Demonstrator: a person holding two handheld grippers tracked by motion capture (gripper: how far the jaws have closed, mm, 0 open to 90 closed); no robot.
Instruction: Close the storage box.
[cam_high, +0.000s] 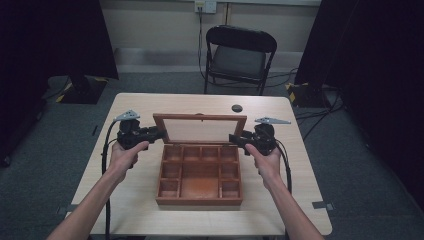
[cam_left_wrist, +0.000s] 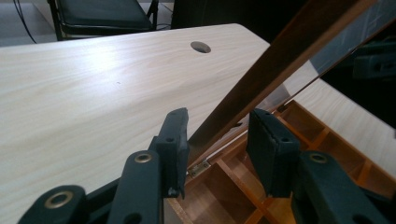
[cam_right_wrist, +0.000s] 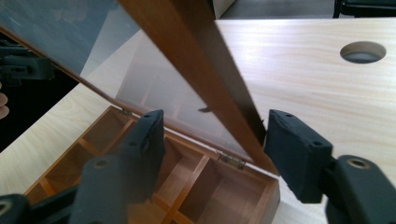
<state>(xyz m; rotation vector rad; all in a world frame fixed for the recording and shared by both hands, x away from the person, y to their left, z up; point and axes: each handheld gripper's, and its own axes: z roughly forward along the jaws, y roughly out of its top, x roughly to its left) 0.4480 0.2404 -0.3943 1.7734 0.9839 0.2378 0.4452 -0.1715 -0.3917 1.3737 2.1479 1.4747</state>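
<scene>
A wooden box (cam_high: 199, 201) with several compartments sits mid-table, its glass-paned lid (cam_high: 200, 118) raised upright at the back. My left gripper (cam_high: 161, 133) is at the lid's left edge and my right gripper (cam_high: 234, 139) at its right edge. In the left gripper view, the open left gripper (cam_left_wrist: 217, 140) straddles the lid's wooden frame (cam_left_wrist: 261, 79), which lies close to the left jaw, just above a brass hinge (cam_left_wrist: 198, 168). In the right gripper view, the open right gripper (cam_right_wrist: 219, 149) straddles the lid's other side frame (cam_right_wrist: 201, 70), with gaps on both sides.
The pale wooden table (cam_high: 280, 200) has a round cable hole (cam_high: 237, 108) behind the box. A black folding chair (cam_high: 240, 55) stands beyond the far edge. Dark curtains flank the room and cables lie on the floor at right.
</scene>
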